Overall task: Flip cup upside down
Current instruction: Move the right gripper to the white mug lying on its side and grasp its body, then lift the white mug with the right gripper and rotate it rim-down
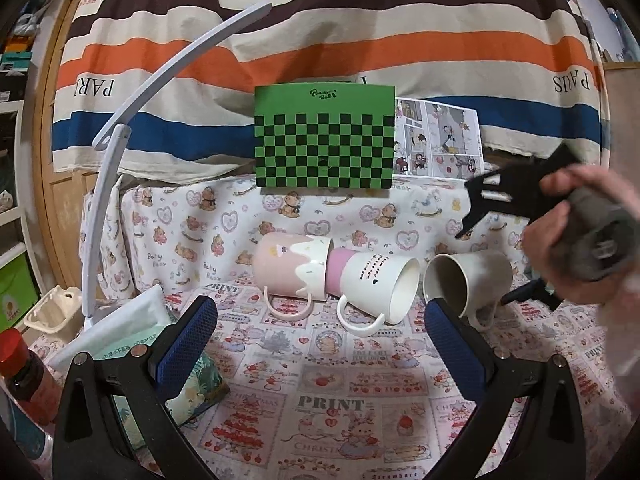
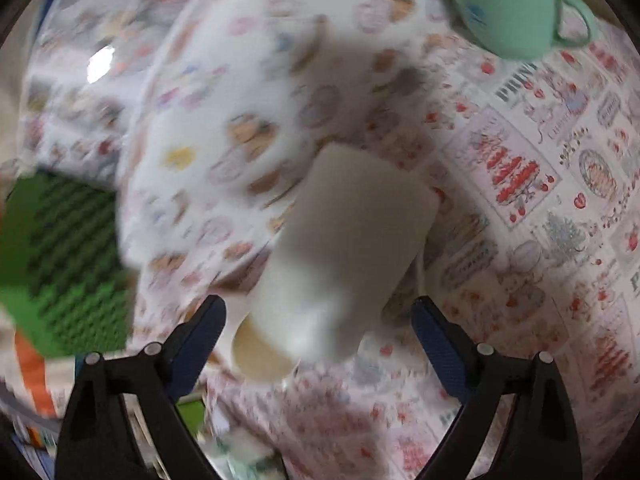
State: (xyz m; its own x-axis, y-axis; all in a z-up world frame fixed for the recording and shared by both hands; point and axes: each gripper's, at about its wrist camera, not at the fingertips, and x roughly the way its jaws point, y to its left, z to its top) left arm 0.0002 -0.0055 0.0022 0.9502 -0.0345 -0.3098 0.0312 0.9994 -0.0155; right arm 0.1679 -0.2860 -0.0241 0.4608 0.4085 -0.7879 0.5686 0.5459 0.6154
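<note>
Three mugs lie on their sides on the patterned cloth in the left wrist view: a pink mug with white drip glaze [image 1: 290, 266], a white mug with a pink band and small writing [image 1: 374, 286], and a plain cream mug [image 1: 468, 280]. My left gripper [image 1: 320, 344] is open and empty, in front of them. My right gripper shows in that view [image 1: 480, 208] beyond the cream mug, held by a hand. In the blurred right wrist view, my right gripper [image 2: 318, 320] is open around the cream mug [image 2: 344, 252], its mouth towards the camera; contact is unclear.
A green checkered board [image 1: 324, 138] and a comic sheet [image 1: 438, 138] lean against the striped blanket behind. A white lamp arm [image 1: 116, 152], tissue packs [image 1: 132, 332] and a red-capped bottle [image 1: 24, 376] stand at left. A green mug [image 2: 504, 4] sits in the right wrist view.
</note>
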